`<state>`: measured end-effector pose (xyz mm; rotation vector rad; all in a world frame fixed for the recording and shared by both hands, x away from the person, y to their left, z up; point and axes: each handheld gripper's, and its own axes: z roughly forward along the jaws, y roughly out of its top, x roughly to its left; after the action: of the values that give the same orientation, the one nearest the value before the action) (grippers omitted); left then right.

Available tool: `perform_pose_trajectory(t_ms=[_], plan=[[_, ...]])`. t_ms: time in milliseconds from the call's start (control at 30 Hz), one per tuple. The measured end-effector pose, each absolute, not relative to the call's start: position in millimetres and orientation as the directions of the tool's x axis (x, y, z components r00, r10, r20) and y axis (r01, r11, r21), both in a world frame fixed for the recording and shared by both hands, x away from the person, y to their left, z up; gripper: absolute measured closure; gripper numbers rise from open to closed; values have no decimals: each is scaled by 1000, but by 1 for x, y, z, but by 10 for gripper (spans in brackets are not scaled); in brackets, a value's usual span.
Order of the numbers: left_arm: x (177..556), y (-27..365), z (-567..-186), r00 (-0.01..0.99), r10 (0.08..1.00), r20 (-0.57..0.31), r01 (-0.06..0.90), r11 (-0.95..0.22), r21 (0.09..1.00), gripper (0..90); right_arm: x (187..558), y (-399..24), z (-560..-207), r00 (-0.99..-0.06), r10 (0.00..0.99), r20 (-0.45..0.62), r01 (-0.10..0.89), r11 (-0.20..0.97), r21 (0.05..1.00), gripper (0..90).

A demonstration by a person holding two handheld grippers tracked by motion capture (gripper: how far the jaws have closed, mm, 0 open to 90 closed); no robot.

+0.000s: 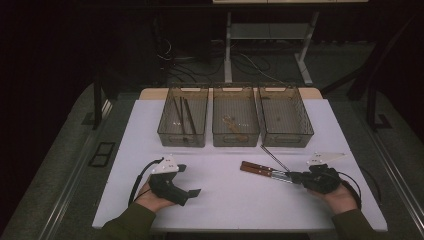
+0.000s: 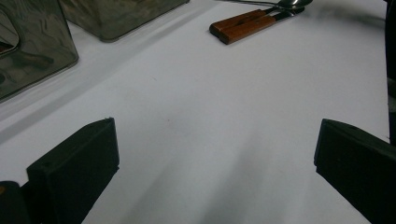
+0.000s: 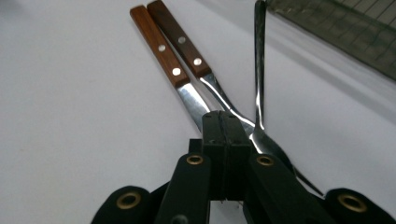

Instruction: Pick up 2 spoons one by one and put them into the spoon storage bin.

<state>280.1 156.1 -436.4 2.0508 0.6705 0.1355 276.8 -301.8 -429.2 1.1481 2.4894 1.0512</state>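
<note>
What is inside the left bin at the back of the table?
In the left bin, long dark sticks, perhaps chopsticks, lie lengthwise. The tinted front wall and dim light hide whether anything smaller lies on the bottom.

Three bins sit in a row along the far side of the counter (image 1: 150,150): left bin (image 1: 183,122), middle bin (image 1: 235,122), right bin (image 1: 286,120), walls nearly touching. Long sticks lie in the left bin, a small item in the middle one; what's in the right one I can't tell. In front of the right bin, on the counter, two wood-handled utensils (image 1: 257,169) lie side by side, handles pointing left. A thin metal utensil (image 1: 274,157) lies just behind them, angled back toward the right bin. My right tongs (image 1: 295,176) sit at the blade ends, right of the handles. My left tongs (image 1: 192,180) are well apart, at the near left, in front of the left bin.
</note>
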Motion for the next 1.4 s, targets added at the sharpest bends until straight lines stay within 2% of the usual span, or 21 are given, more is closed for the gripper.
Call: perform_pose_trajectory(t_ms=[367,1400], plan=[[280,155,-437,846,509,-158,405,-421,812,0,275,-301,-437,-664,741,94,616,472,631,900],[281,154,-439,845,507,-168,415,-425,804,0,291,-321,-435,-596,802,44,634,436,639,900]])
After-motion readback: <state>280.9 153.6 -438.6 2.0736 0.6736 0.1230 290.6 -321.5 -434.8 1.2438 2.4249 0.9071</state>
